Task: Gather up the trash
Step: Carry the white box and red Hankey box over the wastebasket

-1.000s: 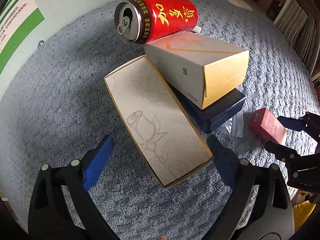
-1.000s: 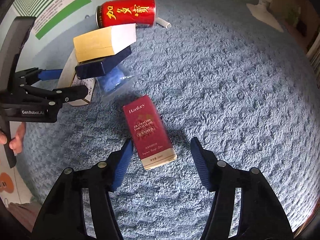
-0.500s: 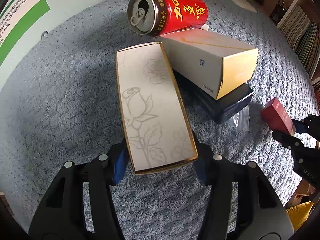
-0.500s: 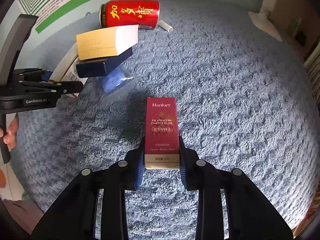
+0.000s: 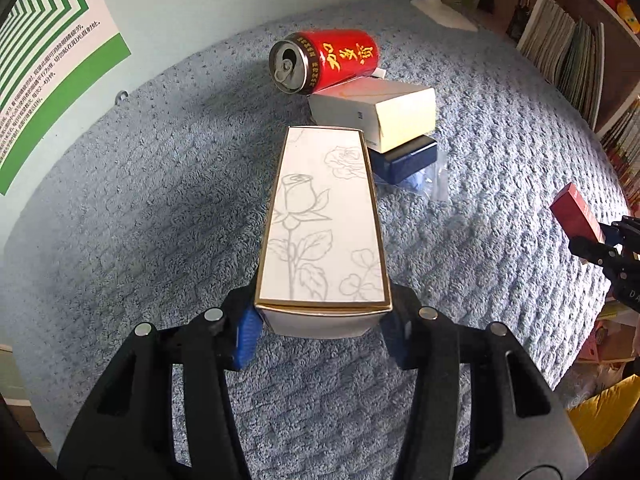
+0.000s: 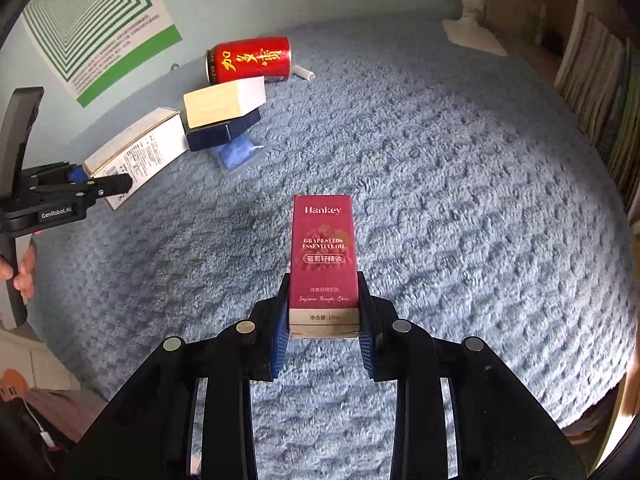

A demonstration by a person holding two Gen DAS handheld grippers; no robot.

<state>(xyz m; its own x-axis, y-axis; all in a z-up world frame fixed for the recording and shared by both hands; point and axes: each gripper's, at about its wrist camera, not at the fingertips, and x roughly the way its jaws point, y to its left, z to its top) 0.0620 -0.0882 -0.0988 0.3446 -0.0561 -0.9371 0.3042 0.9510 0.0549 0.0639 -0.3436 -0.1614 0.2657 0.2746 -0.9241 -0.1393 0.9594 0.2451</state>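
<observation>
The rose-printed white box (image 5: 324,220) sits lengthwise between the blue pads (image 5: 246,336) of the left tool (image 5: 322,334), gripped at its near end and lifted off the blue carpet (image 5: 140,208); the jaws are closing on it. Beyond the box's far end lies a cream box (image 5: 380,112) stacked on a dark navy box (image 5: 408,158), with a clear plastic bag (image 5: 430,178) tucked just beside the navy one. A red can (image 5: 326,60) lies on its side touching the cream box, farther from the rose box. Well off to the rose box's right, the right tool (image 6: 324,336) clamps the base of a red essential-oil carton (image 6: 324,256), raised clear of the carpet. A green-striped poster (image 5: 44,52) hangs on the wall behind.
</observation>
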